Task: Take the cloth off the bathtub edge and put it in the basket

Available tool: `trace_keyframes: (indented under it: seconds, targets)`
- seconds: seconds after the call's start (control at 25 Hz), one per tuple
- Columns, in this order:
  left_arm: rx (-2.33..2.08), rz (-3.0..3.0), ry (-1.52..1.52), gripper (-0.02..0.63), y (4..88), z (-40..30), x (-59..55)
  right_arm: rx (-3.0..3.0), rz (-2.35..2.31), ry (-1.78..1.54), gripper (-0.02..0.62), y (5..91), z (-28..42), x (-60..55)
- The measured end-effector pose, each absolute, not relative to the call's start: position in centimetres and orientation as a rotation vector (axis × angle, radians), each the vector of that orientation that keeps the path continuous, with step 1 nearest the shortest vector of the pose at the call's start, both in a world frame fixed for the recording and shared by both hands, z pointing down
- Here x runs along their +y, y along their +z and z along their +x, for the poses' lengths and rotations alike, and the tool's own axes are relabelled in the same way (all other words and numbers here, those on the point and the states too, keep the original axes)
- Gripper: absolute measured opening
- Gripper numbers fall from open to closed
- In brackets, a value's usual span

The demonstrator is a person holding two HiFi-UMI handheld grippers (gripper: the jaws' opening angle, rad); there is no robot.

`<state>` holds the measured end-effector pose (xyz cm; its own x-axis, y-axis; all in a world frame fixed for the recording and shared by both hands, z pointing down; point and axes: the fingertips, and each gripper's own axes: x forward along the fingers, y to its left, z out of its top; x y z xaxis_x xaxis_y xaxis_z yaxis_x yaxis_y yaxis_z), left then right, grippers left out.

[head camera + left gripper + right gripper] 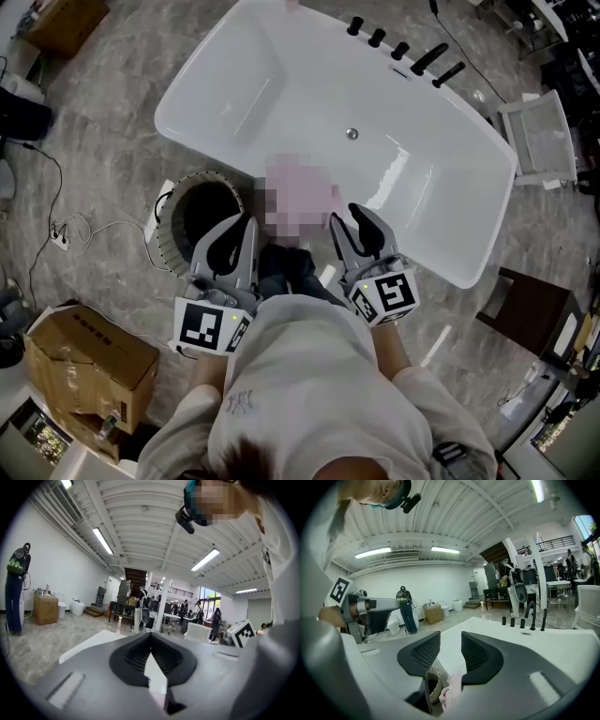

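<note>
Cloth [311,192] lies on the tub's [441,253] near edge, just ahead between the 2 grippers, nearer the right gripper [349,220], fingers apart and empty. Left gripper's [242,225] fingers are closed. Basket [167,246] sits just left.

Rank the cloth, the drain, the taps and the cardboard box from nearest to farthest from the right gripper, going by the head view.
Measured from the right gripper:
1. Cloth: just to its left, on the near edge of the tub.
2. Drain: ahead, in the bottom of the tub.
3. Taps: on the far rim.
4. Cardboard box: far off on the left side.
</note>
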<state>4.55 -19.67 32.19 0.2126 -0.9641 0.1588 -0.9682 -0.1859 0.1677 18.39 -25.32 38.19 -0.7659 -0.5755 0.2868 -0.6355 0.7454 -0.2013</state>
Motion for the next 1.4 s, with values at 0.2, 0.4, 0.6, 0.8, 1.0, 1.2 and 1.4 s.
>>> trace_keyframes:
  seconds: [0.2, 0.4, 0.6, 0.8, 1.0, 1.2, 1.4]
  targets:
    - [-1.863, 2.218, 0.015, 0.009, 33.8, 3.6, -19.6, -2.696, 0.88, 0.429, 0.114, 41.2, 17.0, -25.1]
    - [-1.883, 2.186, 0.0, 0.009, 35.4, 3.2, -19.9, -2.665, 0.815, 0.428, 0.119, 43.9, 15.8, -25.1]
    - [-1.88, 2.184, -0.016, 0.009, 37.4, 3.3, -20.3, -2.669, 0.823, 0.443, 0.132, 46.7, 14.6, -24.9]
    - [-1.851, 2.139, -0.069, 0.009, 40.1, 3.5, -21.0, -2.646, 0.81, 0.477, 0.13, 50.3, 13.9, -25.1]
    - [-1.809, 2.074, -0.131, 0.009, 42.9, 3.5, -21.6, -2.548, 0.82, 0.465, 0.193, 55.2, 13.8, -25.5]
    - [-1.827, 2.032, -0.115, 0.009, 46.0, 2.7, -21.6, -2.448, 0.793, 0.458, 0.281, 60.9, 13.6, -25.3]
    - [-1.841, 1.982, -0.123, 0.009, 48.8, 2.4, -21.8, -2.368, 0.799, 0.469, 0.367, 65.8, 13.6, -25.3]
